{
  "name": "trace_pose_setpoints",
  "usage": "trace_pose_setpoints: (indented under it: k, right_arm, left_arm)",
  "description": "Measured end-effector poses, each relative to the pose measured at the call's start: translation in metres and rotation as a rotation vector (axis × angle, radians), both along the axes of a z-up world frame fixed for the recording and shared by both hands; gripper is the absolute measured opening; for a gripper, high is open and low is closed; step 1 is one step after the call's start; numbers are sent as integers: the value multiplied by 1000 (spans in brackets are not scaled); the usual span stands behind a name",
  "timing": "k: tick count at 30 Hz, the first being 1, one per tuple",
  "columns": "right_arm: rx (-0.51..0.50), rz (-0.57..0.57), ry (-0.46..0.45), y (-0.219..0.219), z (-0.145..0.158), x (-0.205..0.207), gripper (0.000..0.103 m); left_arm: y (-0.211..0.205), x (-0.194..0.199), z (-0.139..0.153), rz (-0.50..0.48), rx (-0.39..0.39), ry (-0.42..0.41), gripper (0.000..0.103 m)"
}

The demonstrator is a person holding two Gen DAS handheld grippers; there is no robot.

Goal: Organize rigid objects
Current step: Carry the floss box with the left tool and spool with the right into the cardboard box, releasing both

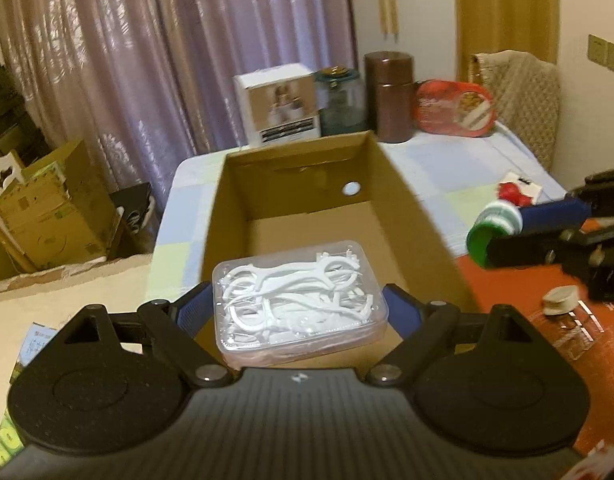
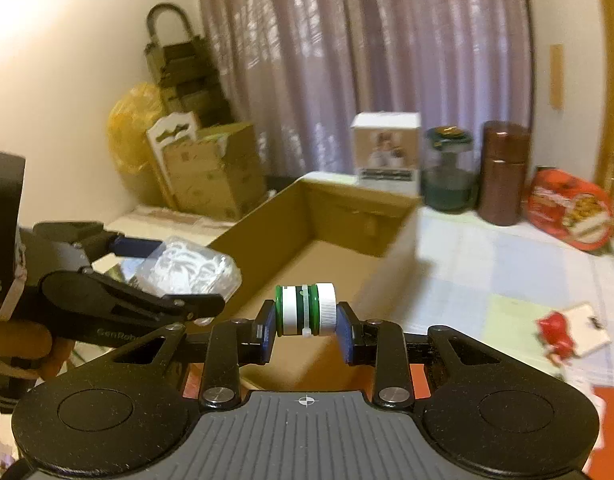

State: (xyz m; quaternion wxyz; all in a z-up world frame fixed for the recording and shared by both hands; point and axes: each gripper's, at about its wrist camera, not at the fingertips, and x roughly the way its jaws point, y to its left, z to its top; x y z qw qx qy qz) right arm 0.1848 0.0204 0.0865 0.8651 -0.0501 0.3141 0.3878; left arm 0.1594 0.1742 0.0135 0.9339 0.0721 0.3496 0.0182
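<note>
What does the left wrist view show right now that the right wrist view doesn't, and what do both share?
Left wrist only: a clear plastic piece and a small white roll on the orange mat, a knitted throw on a chair, and the hole in the box's far wall.
Right wrist only: a yellow bag by the wall and the person's hand.
Both: the cardboard box, the floss pick case in the left gripper, the green-and-white spool in the right gripper, and the brown canister.

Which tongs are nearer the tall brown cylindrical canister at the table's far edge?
Right, likely. Right tongs sit beside the cardboard box on the brown canister's side; left tongs hang over its near end.
</note>
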Motion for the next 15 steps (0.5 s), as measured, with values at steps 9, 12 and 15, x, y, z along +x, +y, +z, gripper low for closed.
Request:
trace_pose_setpoints:
  k: [9, 12, 15]
  right_arm:
    - [-87, 20, 37, 40, -40, 19, 28]
    - [-101, 21, 42, 41, -45, 20, 28]
    - [-108, 18, 40, 42, -48, 20, 28]
  left_arm:
    - [22, 9, -26, -28, -30, 32, 87]
    - [25, 13, -31, -29, -46, 34, 88]
    - [27, 16, -35, -22, -50, 36, 88]
